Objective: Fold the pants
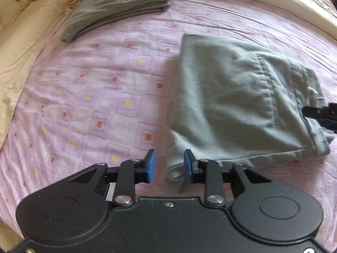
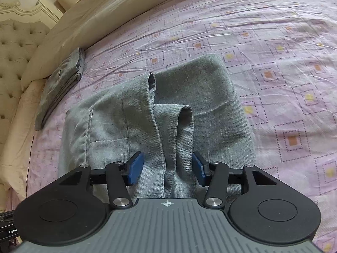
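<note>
Grey pants [image 1: 236, 97] lie folded on the pink bedsheet [image 1: 101, 97]. In the left wrist view they fill the right half, pocket seam up. My left gripper [image 1: 169, 166] hangs over their near left corner. A rolled fold of cloth lies between the blue pads, against the right pad and apart from the left one, so the gripper is open. In the right wrist view my right gripper [image 2: 167, 168] hovers over the waistband end of the pants [image 2: 189, 88], open, pads wide of the cloth folds below. The right gripper's tip [image 1: 322, 116] shows at the pants' right edge.
A second, darker grey pair of pants [image 1: 118, 6] [image 2: 59, 88] lies folded at the far side beside a cream duvet [image 1: 19, 48] and a pillow [image 2: 94, 19]. A tufted headboard [image 2: 12, 52] stands behind. The patterned sheet [image 2: 284, 73] spreads to the right.
</note>
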{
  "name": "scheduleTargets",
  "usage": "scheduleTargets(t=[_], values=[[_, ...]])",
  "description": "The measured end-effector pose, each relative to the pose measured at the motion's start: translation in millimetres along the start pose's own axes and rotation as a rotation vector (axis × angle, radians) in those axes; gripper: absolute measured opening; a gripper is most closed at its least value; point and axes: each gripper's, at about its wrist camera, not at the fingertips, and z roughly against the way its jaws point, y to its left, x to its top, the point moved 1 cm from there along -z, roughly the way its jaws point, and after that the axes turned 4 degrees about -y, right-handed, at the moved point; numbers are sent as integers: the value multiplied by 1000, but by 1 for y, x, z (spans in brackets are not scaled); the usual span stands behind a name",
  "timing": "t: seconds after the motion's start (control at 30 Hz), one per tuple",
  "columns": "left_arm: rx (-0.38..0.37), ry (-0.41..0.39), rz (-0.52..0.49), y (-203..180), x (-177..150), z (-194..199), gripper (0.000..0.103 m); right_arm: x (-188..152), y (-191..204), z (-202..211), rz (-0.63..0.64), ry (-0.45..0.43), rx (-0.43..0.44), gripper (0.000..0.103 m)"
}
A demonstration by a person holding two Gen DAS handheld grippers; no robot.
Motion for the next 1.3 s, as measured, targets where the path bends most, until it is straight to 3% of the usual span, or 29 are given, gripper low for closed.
scheduleTargets(t=[0.03,0.07,0.27,0.37,0.43,0.53,0.6,0.67,0.73,0.87,1.0,1.07,1.13,1.3], values=[[8,3,11,5,0,0,39,0,4,1,14,8,3,21],[15,6,26,10,1,-1,39,1,9,4,42,2,-12,12],[18,-4,78,26,5,8,39,14,45,57,214,-105,26,9],[-2,-29,70,20,15,14,40,26,48,79,260,-175,-31,9],[-24,-38,63,12,22,14,46,33,36,75,259,-163,-56,9],[-43,-39,35,-7,38,11,49,36,14,41,273,-53,-179,17],[-58,-54,8,-21,47,11,49,32,11,41,311,-97,-277,17],[-83,-73,-14,-37,59,9,50,28,21,57,334,-225,-272,17],[-104,-71,-35,-53,68,1,53,24,39,62,409,-288,-236,21],[-100,-28,-106,-82,68,-26,55,26,63,29,531,-213,-196,25],[-72,58,-144,-84,39,-51,57,17,46,-11,516,-81,-311,27],[-69,22,-148,-76,21,-46,61,8,30,-9,493,-99,-306,36],[-52,22,-155,-69,6,-40,76,-1,18,1,465,-105,-307,48],[-100,141,-102,-44,-16,-46,78,-13,5,18,392,-102,-278,56]])
